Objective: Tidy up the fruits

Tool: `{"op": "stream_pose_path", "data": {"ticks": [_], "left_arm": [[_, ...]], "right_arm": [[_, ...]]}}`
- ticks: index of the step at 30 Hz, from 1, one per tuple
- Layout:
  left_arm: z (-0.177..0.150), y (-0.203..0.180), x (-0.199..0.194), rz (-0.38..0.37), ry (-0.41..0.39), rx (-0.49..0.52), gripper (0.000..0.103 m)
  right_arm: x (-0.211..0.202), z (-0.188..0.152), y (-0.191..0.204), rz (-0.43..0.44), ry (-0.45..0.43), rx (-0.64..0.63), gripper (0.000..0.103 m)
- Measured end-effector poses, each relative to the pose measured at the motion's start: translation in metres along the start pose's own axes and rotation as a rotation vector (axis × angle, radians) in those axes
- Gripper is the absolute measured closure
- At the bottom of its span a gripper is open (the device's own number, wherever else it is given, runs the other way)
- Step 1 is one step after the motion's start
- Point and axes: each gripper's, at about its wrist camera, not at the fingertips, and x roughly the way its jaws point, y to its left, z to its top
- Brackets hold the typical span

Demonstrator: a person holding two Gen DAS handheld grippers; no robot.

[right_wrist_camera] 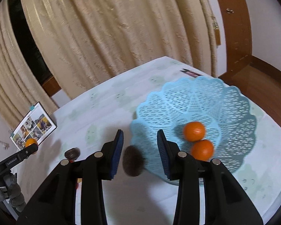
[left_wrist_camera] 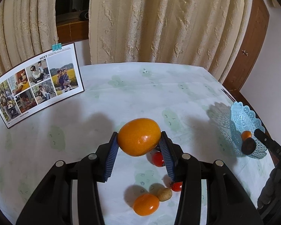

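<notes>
The left tool (left_wrist_camera: pixel 140 142) is clenched on a large orange (left_wrist_camera: pixel 139 136), its blue ribbed pads pressing the fruit's two sides, with the fruit lifted clear of the bench (left_wrist_camera: pixel 121 93). Below and just behind the held fruit, under the right finger, a red tomato (left_wrist_camera: pixel 158 159) lies on the cloth; a second tomato (left_wrist_camera: pixel 177 186) sits nearer the tool's body. Beside that one lie a small tan fruit (left_wrist_camera: pixel 164 194) and a smaller orange (left_wrist_camera: pixel 146 204), the two touching or nearly so. Far off to the tool's right stands the pale blue lattice basket (left_wrist_camera: pixel 241 120). Ahead and to the left a photo card (left_wrist_camera: pixel 37 86) leans upright at the bench's far edge.

The right tool (right_wrist_camera: pixel 140 146) holds a dark, fuzzy, kiwi-like fruit (right_wrist_camera: pixel 132 161). It sits low between the fingers against the left pad; the view is blurred, so whether the right pad touches it is hard to say, though the fruit hangs above the bench and appears gripped. Just to the tool's right, partly under its right finger, is the basket, with two oranges inside: one (right_wrist_camera: pixel 194 131) toward the basket's middle, the other (right_wrist_camera: pixel 202 150) touching it on the near side. To the tool's left a small dark round object (right_wrist_camera: pixel 72 153) rests on the cloth, too blurred to identify.
</notes>
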Motion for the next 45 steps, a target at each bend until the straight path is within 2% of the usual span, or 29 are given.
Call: {"op": "stream_pose_path", "data": {"ticks": [5,10,13,19,21,26,35,39,40,43,45], "left_arm": [[-0.002,-0.006,-0.001,0.001,-0.003,0.012,0.058],[-0.003,-0.008,-0.001,0.001,-0.003,0.018,0.058],[-0.003,-0.009,0.0,0.001,0.0,0.019,0.058],[-0.002,-0.005,-0.004,-0.003,-0.008,0.009,0.058],[0.001,-0.001,-0.008,-0.004,-0.017,-0.002,0.058],[0.003,0.005,-0.008,-0.001,-0.017,-0.022,0.058],[0.003,0.007,-0.004,0.007,-0.009,-0.028,0.058],[0.003,0.009,-0.005,0.006,-0.009,-0.032,0.058],[0.003,0.009,-0.005,0.006,-0.01,-0.034,0.058],[0.004,0.012,-0.007,0.003,-0.013,-0.043,0.058],[0.006,0.015,-0.009,0.0,-0.017,-0.052,0.058]], "right_arm": [[-0.005,-0.005,-0.013,-0.044,-0.014,0.023,0.065],[-0.012,-0.021,-0.01,-0.03,-0.001,-0.002,0.064],[-0.012,-0.032,0.004,0.006,0.017,-0.025,0.064],[0.018,-0.05,0.05,0.108,0.121,-0.124,0.064],[0.029,-0.051,0.052,0.089,0.136,-0.134,0.064],[0.051,-0.041,0.021,0.03,0.161,-0.03,0.064],[0.053,-0.029,-0.02,-0.059,0.132,0.053,0.064],[0.062,-0.032,-0.001,-0.063,0.12,0.013,0.042],[0.065,-0.032,0.009,-0.071,0.11,-0.019,0.039],[0.08,-0.03,0.034,-0.131,0.088,-0.092,0.039],[0.1,-0.027,0.045,-0.193,0.11,-0.102,0.039]]}}
